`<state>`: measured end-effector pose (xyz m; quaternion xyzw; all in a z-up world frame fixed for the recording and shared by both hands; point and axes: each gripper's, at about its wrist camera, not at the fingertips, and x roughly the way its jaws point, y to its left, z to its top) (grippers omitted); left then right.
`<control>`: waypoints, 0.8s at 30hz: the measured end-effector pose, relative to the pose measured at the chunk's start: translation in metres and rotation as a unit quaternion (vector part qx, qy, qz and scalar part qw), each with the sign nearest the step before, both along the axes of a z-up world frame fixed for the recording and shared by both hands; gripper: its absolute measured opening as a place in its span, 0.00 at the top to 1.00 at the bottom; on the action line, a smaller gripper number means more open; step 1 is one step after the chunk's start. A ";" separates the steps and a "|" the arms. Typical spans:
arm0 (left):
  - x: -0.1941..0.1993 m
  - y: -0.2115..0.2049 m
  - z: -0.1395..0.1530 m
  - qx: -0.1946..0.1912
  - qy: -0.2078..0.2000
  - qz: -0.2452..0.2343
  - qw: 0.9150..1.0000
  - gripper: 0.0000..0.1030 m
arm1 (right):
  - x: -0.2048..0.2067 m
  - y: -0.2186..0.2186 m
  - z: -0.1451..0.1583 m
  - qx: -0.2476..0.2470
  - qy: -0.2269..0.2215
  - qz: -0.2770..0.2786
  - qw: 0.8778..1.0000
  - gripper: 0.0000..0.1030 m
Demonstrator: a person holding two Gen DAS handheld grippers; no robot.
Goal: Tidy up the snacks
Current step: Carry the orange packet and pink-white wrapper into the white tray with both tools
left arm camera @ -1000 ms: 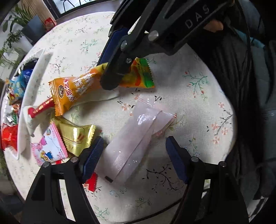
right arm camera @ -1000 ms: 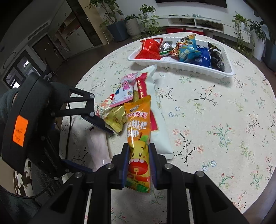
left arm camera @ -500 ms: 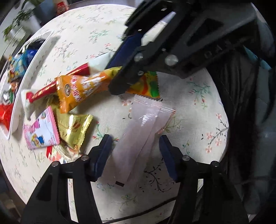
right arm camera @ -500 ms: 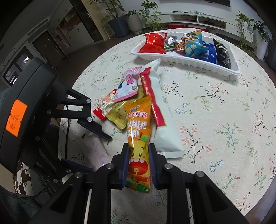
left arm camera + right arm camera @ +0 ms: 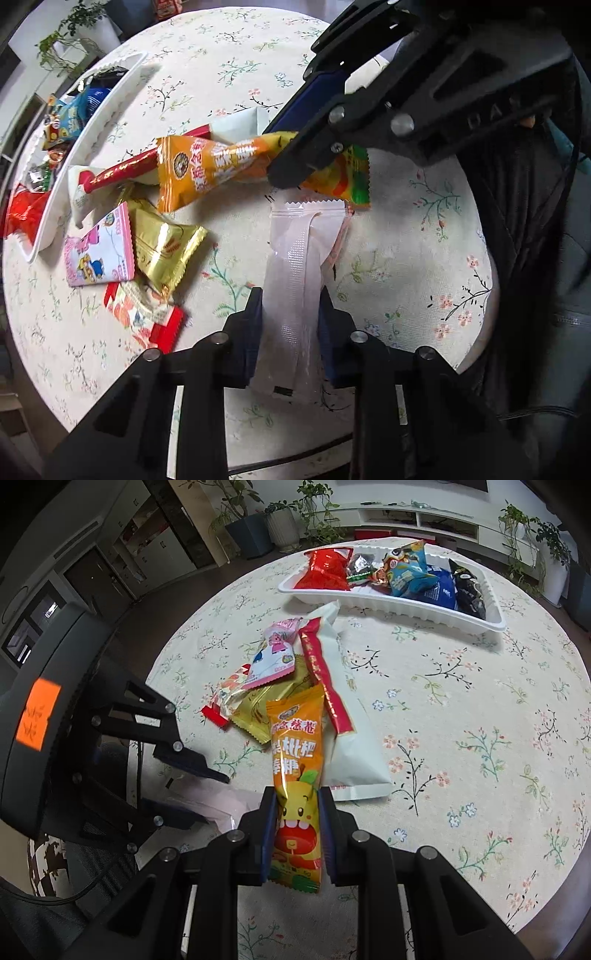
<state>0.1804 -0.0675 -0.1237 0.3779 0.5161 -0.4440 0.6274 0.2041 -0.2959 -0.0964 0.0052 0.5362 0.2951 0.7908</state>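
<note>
My left gripper (image 5: pixel 290 310) is shut on a pale pink translucent packet (image 5: pixel 303 258) lying on the floral tablecloth. My right gripper (image 5: pixel 295 812) is shut on an orange snack packet (image 5: pixel 297 753), which also shows in the left wrist view (image 5: pixel 214 166). A loose pile sits beside them: a gold packet (image 5: pixel 162 247), a pink cartoon packet (image 5: pixel 99 254), a red-and-white packet (image 5: pixel 144 314) and a long white packet with a red stripe (image 5: pixel 343 731). The white tray (image 5: pixel 480 622) holds several snacks at the far side.
The round table's edge (image 5: pixel 476 354) runs close behind my left gripper. A dark chair and the person's clothing (image 5: pixel 535 258) stand at that edge. Potted plants (image 5: pixel 280 520) and a low shelf stand beyond the table.
My left gripper has moved forward and closed its fingers onto the pale pink packet. My right gripper still holds the orange packet and has lifted slightly.
</note>
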 end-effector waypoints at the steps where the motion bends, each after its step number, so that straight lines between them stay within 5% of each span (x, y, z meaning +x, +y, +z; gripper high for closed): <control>1: -0.002 0.002 0.002 -0.001 -0.003 0.005 1.000 0.77 | -0.001 -0.001 0.000 0.001 0.000 -0.001 1.000 0.77; 9: -0.022 0.043 0.011 -0.059 0.012 0.085 0.995 0.78 | -0.016 -0.013 0.007 0.023 -0.004 -0.026 0.999 0.77; 15: -0.013 0.106 0.031 -0.165 0.054 0.196 0.965 0.78 | -0.021 -0.023 0.017 0.050 -0.008 -0.040 0.998 0.77; 24: 0.014 0.147 0.073 -0.265 0.054 0.280 0.921 0.78 | -0.015 -0.055 0.039 0.083 -0.020 -0.078 0.993 0.77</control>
